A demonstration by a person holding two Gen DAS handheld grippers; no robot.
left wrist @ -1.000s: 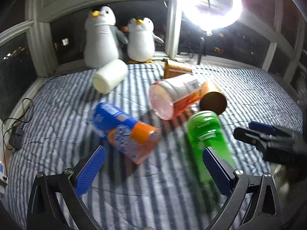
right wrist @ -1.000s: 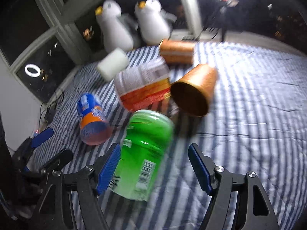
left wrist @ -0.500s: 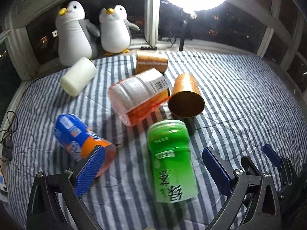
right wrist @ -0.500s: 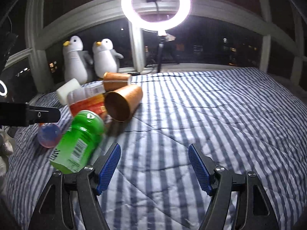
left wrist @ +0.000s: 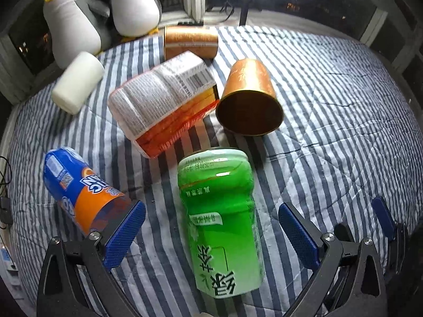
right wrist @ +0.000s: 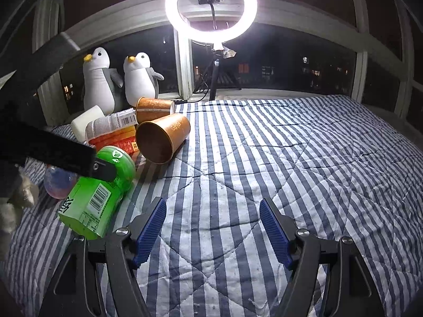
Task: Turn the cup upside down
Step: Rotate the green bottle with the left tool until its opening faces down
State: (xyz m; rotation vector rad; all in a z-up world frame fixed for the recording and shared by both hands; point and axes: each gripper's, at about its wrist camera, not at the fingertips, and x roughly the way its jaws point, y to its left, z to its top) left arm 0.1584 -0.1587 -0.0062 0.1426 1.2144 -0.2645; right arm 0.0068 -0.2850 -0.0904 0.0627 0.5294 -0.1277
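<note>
I am holding my left tool [left wrist: 211, 233] wide, its blue fingers [left wrist: 124, 233] standing either side of the green cup [left wrist: 220, 219] without touching it. Going left to right on the striped bed [left wrist: 330, 121]: a blue and orange cup [left wrist: 79, 187] is lying on its side just beside my left finger, and a white cup [left wrist: 78, 82] is lying farther back near the two toy penguins [left wrist: 105, 8]. A clear cup with an orange and white label [left wrist: 164, 100] is lying tilted in the middle. The green cup is lying on its side in front of it, its printed end nearest me. Behind the labelled cup another gold cup [left wrist: 190, 41] is lying sideways. To the right, a gold cup [left wrist: 249, 100] is lying with its open mouth facing me, close beside the labelled cup.

I am holding my right tool [right wrist: 212, 231] wide as well, gripping nothing, over bare bedding to the right of the green cup [right wrist: 97, 190]. The ring light [right wrist: 211, 6] is glowing at the window behind.
</note>
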